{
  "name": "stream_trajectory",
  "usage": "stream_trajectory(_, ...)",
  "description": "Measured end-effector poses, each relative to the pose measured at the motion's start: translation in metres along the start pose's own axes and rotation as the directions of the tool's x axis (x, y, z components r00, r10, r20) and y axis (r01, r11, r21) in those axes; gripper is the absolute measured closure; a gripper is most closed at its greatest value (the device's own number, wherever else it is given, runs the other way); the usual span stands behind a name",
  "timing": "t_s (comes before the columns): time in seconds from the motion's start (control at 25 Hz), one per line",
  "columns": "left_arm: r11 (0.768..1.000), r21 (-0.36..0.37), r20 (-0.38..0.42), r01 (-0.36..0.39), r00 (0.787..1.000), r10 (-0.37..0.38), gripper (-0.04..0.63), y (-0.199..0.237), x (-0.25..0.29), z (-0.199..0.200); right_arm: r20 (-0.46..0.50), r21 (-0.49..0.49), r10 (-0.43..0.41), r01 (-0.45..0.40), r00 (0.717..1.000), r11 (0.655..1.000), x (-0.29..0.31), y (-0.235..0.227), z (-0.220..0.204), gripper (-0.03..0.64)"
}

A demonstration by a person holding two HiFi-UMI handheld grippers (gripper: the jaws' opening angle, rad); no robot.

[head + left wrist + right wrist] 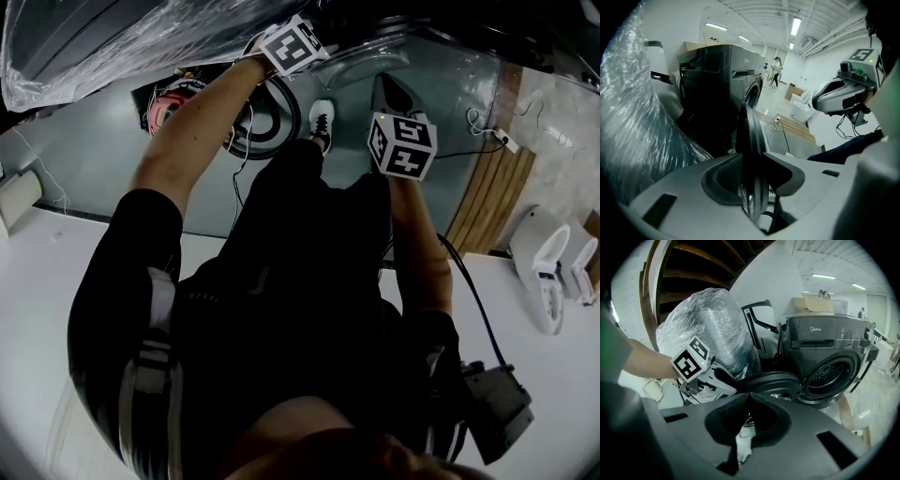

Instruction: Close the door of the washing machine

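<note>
Jaws of the left gripper stand part-way apart, with the rim of the door filling the gap between them. Both pads appear to press on that rim, so the grip looks made. The right gripper has its jaws drawn fully together with nothing between them. It hangs free just beside the left one, above the person's shoe, and takes no part in the hold.

Just past the jaws, the round door swings well out from its frame. It shows edge-on to the left gripper view and as a dark disc lying across the right gripper view. Behind it stands the washing machine, with its drum opening fully exposed and the drum's inside visible. A plastic-wrapped bundle rises beside and behind the machine.

By these views the task is at an early stage. The door has been taken hold of but is still wide open. What is left appears to be the whole swing back to the opening and a push until it latches.
</note>
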State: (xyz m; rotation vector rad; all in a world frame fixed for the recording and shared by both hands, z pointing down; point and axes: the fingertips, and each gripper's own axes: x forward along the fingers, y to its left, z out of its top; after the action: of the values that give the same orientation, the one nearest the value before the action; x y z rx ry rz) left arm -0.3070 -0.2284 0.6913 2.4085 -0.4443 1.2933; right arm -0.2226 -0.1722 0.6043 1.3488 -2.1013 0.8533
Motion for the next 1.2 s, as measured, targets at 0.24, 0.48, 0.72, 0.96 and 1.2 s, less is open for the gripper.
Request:
stream_trajectory(0.24,1.0,0.018,-0.078,0.013,0.997,-0.012,0.463,-0.012,0.003,0.001,-0.017,0.025,-0.018,0.019,1.0,1.0,0.003,-0.006,-0.015,0.612)
stream_trajectory(0.48,1.0,-0.002,-0.08,-0.007,0.997,0.007,0.463,-0.025,0.005,0.003,-0.057,0.036,-0.002,0.004,0.998,0.999,0.013,0.017,-0.048,0.612)
stream_trajectory(0.72,1.0,-0.001,-0.092,-0.001,0.996,0.001,0.462,-0.041,0.009,0.007,-0.134,0.066,0.062,-0.053,0.989,0.996,0.031,0.063,-0.103,0.552)
stream_trajectory(0.96,0.999,-0.034,-0.07,0.006,0.998,-0.008,0.457,-0.064,0.016,0.01,-0.169,0.055,0.069,-0.06,0.983,0.997,0.028,0.068,-0.142,0.54)
stream_trajectory(1.2,0.996,-0.085,-0.068,0.013,0.997,-0.019,0.451,-0.094,0.029,0.019,-0.177,0.087,0.046,-0.031,0.983,0.996,0.012,0.046,-0.167,0.535)
